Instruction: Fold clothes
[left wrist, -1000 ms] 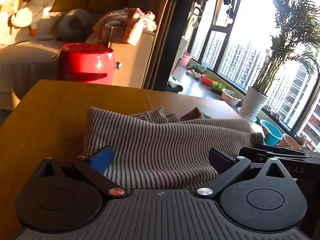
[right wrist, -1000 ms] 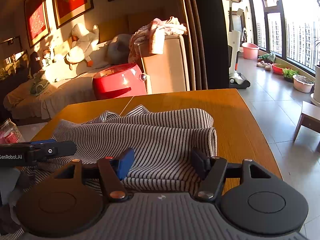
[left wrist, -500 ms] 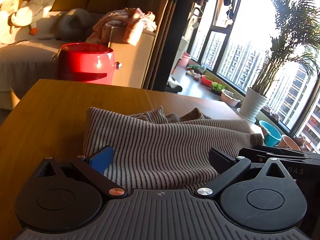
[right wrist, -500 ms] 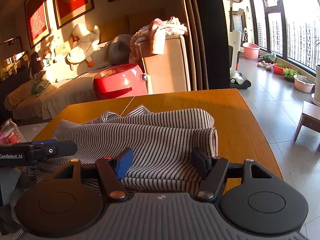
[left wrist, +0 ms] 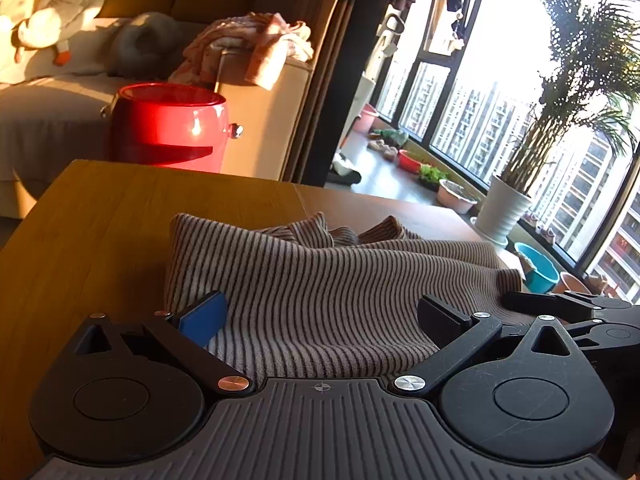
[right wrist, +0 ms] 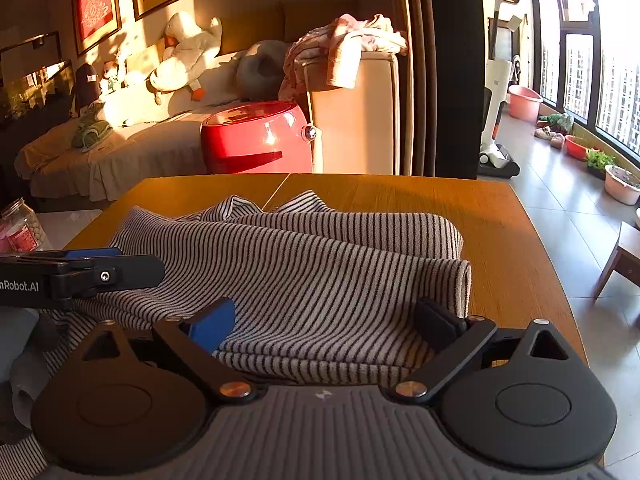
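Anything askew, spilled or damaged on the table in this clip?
Nothing spilled or damaged. The striped garment lies partly folded on the wooden table, but its far edge is bunched into uneven peaks rather than lying flat. Both the left gripper and right gripper are open around its near edge.

Your left gripper sits spread wide over the near edge of the striped top, bunched on the table; your right gripper sits just beside it.
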